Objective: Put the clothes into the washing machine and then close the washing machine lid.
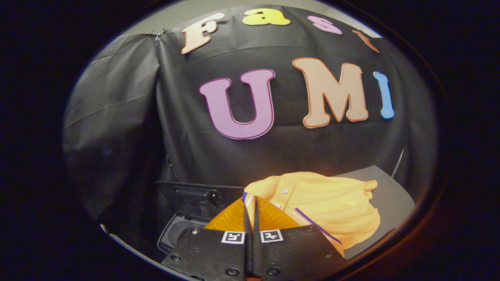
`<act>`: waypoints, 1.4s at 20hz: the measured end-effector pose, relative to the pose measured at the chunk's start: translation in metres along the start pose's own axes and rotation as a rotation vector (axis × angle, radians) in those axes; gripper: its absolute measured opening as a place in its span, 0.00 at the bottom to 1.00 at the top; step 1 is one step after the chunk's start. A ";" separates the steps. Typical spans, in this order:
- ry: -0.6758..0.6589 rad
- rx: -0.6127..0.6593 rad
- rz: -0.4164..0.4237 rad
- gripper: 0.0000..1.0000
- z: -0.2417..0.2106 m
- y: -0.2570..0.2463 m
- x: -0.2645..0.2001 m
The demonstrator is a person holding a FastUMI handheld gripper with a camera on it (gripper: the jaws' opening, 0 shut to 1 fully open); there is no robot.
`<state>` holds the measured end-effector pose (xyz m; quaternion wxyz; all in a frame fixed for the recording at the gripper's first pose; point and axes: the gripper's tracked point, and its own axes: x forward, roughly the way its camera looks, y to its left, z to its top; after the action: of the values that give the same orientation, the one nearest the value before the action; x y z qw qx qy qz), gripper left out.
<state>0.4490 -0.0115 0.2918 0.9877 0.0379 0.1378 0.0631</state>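
Clothes (332,203) – orange shirt, purple stripe, buttons – lying just beyond closed, empty hand-held gripper (252,207), washing machine (183,226) lid raised

You had no readable text to go on: the claw (252,212) bore just two square coded markers (233,237).

- The gripper (250,212) fingers are sitting nearly closed, touching nothing.
- The orange shirt (328,203) is lying just ahead, blocking the table (390,195).
- The washing machine (183,226), lid (195,197) raised, is standing open.
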 end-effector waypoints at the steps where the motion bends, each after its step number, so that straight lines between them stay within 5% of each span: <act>1: -0.007 -0.017 0.012 0.01 0.007 0.012 0.003; 13: 0.021 -0.036 0.235 0.01 0.036 0.168 0.038; 22: 0.108 -0.075 0.284 0.01 0.002 0.213 0.093; 28: 0.155 0.011 0.311 0.01 -0.028 0.226 0.119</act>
<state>0.5287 0.2302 0.2537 0.9522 0.0592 0.2065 0.2170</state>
